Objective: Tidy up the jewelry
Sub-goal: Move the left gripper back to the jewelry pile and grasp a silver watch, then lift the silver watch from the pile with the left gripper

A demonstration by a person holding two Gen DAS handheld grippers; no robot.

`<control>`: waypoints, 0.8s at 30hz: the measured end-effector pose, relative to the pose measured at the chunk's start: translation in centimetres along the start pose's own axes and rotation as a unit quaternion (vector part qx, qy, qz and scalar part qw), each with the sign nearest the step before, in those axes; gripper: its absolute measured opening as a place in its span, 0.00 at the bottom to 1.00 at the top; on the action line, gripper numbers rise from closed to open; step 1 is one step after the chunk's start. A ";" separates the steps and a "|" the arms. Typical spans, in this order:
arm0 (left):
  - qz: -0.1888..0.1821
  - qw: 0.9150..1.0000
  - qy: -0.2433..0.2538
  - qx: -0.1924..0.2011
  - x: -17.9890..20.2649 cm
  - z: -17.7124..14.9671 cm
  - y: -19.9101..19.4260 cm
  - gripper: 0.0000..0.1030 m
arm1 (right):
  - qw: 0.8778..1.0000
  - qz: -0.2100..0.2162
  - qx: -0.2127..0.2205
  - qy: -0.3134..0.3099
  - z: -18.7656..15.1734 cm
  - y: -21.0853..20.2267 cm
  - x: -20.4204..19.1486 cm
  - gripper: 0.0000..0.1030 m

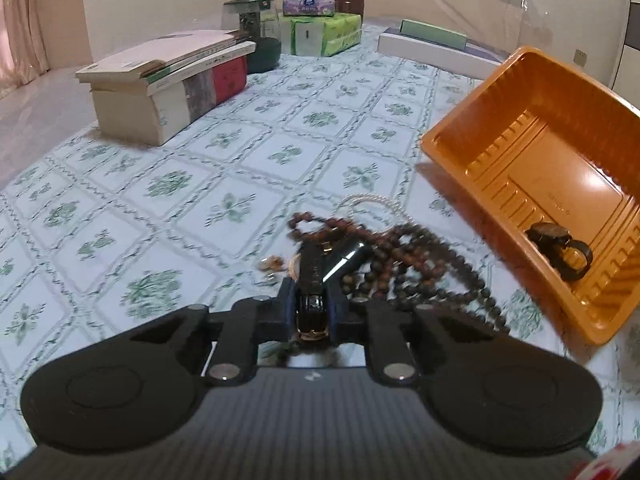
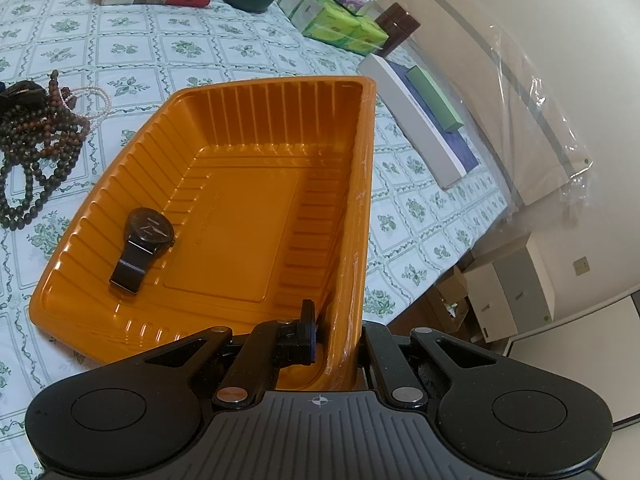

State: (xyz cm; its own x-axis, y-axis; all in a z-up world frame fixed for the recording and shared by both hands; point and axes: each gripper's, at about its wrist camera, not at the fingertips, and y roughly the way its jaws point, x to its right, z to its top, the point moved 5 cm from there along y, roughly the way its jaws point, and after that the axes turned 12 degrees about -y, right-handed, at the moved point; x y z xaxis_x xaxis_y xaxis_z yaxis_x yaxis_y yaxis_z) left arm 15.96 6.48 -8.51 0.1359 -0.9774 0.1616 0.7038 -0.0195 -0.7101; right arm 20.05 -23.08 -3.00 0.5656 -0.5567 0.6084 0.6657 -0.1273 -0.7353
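Left claw (image 1: 312, 304), bottom centre of left wrist view, pinches a black-and-gold watch (image 1: 311, 280) pulled from the jewelry pile. Dark bead necklaces (image 1: 400, 264) and a pearl strand (image 1: 372, 200) lie just right of it on the floral-cloth desk (image 1: 160, 184). Orange plastic tray (image 1: 540, 168) at right, tilted, black wristwatch (image 1: 560, 248) in its lower corner. Right claw (image 2: 336, 332), bottom centre of right wrist view, is pressed together on the tray's near right wall. Book stack (image 1: 168, 84) upper left.
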 end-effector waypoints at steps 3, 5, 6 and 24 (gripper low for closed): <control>0.010 1.000 0.011 0.006 -1.1 0.2 -0.9 0.13 | 1.000 -0.001 0.001 0.002 -0.1 0.1 0.0 0.05; 0.023 0.999 0.020 0.011 -1.9 0.3 -1.5 0.13 | 1.000 -0.001 0.001 0.003 -0.1 0.1 0.0 0.05; 0.031 0.999 0.024 0.013 -2.3 0.4 -1.8 0.13 | 1.000 -0.002 0.002 0.003 -0.1 0.0 0.0 0.05; 0.027 0.999 0.014 0.012 -5.0 0.2 -1.8 0.32 | 1.000 -0.004 0.003 0.004 -0.1 0.0 -0.1 0.05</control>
State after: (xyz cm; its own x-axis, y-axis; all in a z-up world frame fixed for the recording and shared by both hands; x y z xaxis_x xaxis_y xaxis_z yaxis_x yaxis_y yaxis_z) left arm 14.16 11.40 -7.92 0.1548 -0.9824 0.1045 0.7125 0.0377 -0.7007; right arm 19.96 -23.11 -3.03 0.5564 -0.5632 0.6109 0.6725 -0.1266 -0.7292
